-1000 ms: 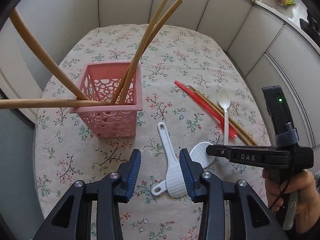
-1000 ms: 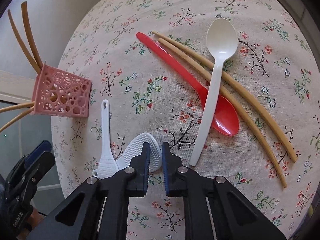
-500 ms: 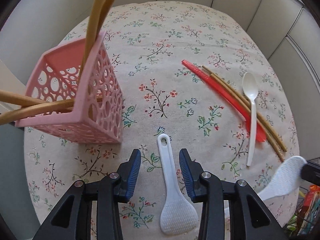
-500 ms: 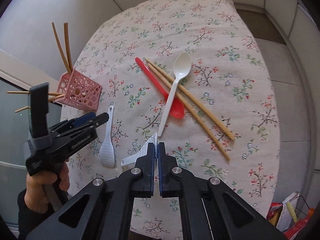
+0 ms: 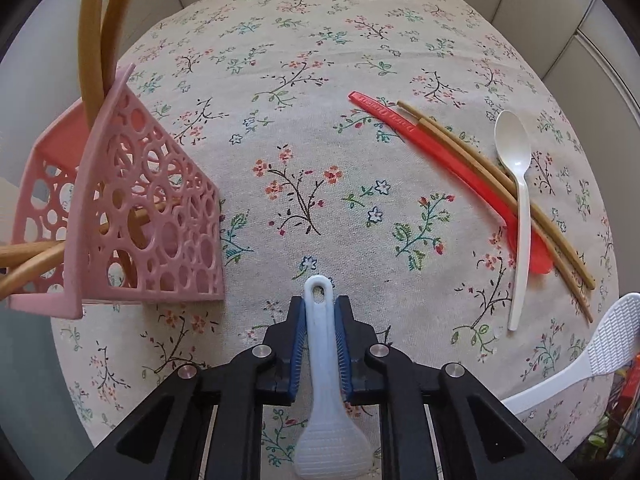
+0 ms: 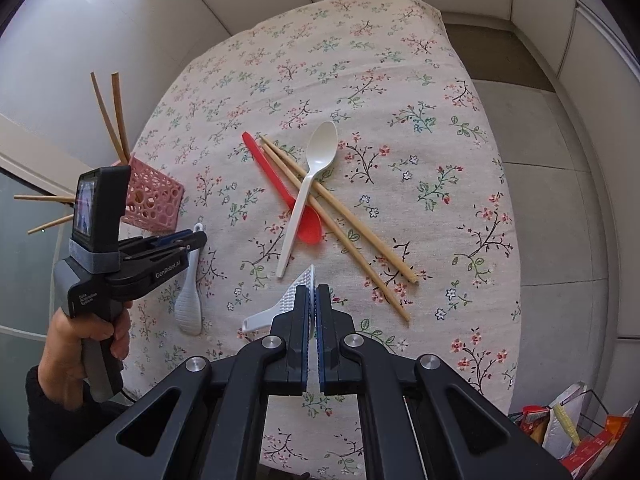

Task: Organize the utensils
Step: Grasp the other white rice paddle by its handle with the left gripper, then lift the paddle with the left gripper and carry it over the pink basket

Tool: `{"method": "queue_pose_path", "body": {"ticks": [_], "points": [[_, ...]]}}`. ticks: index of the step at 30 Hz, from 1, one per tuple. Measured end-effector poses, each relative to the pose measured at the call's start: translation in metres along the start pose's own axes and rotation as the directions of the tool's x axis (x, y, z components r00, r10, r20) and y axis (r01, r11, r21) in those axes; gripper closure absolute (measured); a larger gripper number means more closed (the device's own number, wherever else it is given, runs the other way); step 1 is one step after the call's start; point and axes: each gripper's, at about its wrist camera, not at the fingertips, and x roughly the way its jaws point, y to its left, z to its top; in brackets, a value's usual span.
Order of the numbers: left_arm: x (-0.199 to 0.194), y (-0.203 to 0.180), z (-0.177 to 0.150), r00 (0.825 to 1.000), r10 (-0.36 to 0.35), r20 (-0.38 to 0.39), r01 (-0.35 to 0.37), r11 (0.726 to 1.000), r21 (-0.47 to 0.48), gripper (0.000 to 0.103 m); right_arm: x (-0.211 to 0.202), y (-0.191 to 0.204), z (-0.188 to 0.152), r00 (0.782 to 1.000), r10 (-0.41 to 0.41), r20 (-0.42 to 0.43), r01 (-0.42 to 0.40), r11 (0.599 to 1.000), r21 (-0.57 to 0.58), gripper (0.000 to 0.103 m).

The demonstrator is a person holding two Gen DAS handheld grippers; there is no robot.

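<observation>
My left gripper [image 5: 320, 308] is shut on the handle of a white rice paddle [image 5: 326, 432], just right of the pink perforated basket [image 5: 132, 216] that holds several wooden chopsticks [image 5: 90, 40]. In the right wrist view the left gripper [image 6: 194, 240] and its paddle [image 6: 189, 300] sit beside the basket [image 6: 154, 200]. My right gripper [image 6: 312, 296] is shut on a second white rice paddle [image 6: 276, 310], held above the table; it also shows in the left wrist view [image 5: 600, 352].
A red spoon [image 6: 288, 192], a white spoon [image 6: 310, 184] and two wooden chopsticks [image 6: 344, 224] lie crossed mid-table on the floral tablecloth [image 6: 420, 140]. Grey wall panels ring the table. Bags [image 6: 568, 424] sit on the floor at lower right.
My left gripper closed on the first rice paddle's handle. My right gripper lifted the second paddle up and away from the table.
</observation>
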Motion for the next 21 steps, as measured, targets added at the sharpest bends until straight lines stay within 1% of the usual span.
{"method": "queue_pose_path", "body": {"ticks": [2,3,6,8,11,14,16,17,18,20,21], "points": [[-0.001,-0.003,-0.002,1.000,0.006,0.017,-0.006,1.000,-0.010,0.089,-0.002,0.003,0.000,1.000,-0.003,0.008,0.003,1.000,-0.007,0.100],[-0.004,-0.003,-0.004,1.000,-0.004,0.027,0.004,1.000,-0.017,0.089,-0.004,0.004,0.000,1.000,-0.003,0.015,0.003,1.000,-0.008,0.100],[-0.024,-0.004,-0.013,0.995,-0.017,0.095,0.019,1.000,-0.018,0.089,-0.013,0.009,0.000,0.999,-0.004,0.049,0.005,1.000,-0.016,0.100],[-0.043,-0.004,-0.019,0.988,-0.032,0.150,0.034,0.999,-0.013,0.089,-0.020,0.012,0.000,0.997,-0.007,0.074,0.008,1.000,-0.022,0.100],[-0.075,0.001,-0.031,0.969,-0.050,0.243,0.056,0.998,-0.017,0.089,-0.029,0.017,0.000,0.994,-0.010,0.108,0.013,1.000,-0.028,0.100],[-0.109,0.009,-0.043,0.938,-0.075,0.338,0.089,0.996,-0.026,0.089,-0.038,0.022,0.001,0.990,-0.007,0.139,0.011,1.000,-0.029,0.100],[-0.130,0.022,-0.049,0.911,-0.098,0.399,0.123,0.992,-0.037,0.089,-0.043,0.025,0.001,0.987,-0.008,0.159,0.013,1.000,-0.027,0.100],[-0.143,0.029,-0.053,0.895,-0.107,0.432,0.138,0.990,-0.041,0.089,-0.045,0.026,0.002,0.986,-0.007,0.168,0.011,1.000,-0.025,0.100],[-0.157,0.033,-0.057,0.874,-0.111,0.473,0.149,0.988,-0.043,0.089,-0.047,0.027,0.002,0.985,-0.004,0.175,0.008,1.000,-0.021,0.100],[-0.179,0.043,-0.053,0.829,-0.104,0.549,0.157,0.986,-0.050,0.089,-0.051,0.028,0.003,0.982,0.001,0.189,0.002,1.000,-0.018,0.100],[-0.192,0.048,-0.057,0.798,-0.096,0.596,0.162,0.985,-0.058,0.089,-0.052,0.030,0.004,0.981,0.004,0.193,-0.001,1.000,-0.018,0.100]]}}
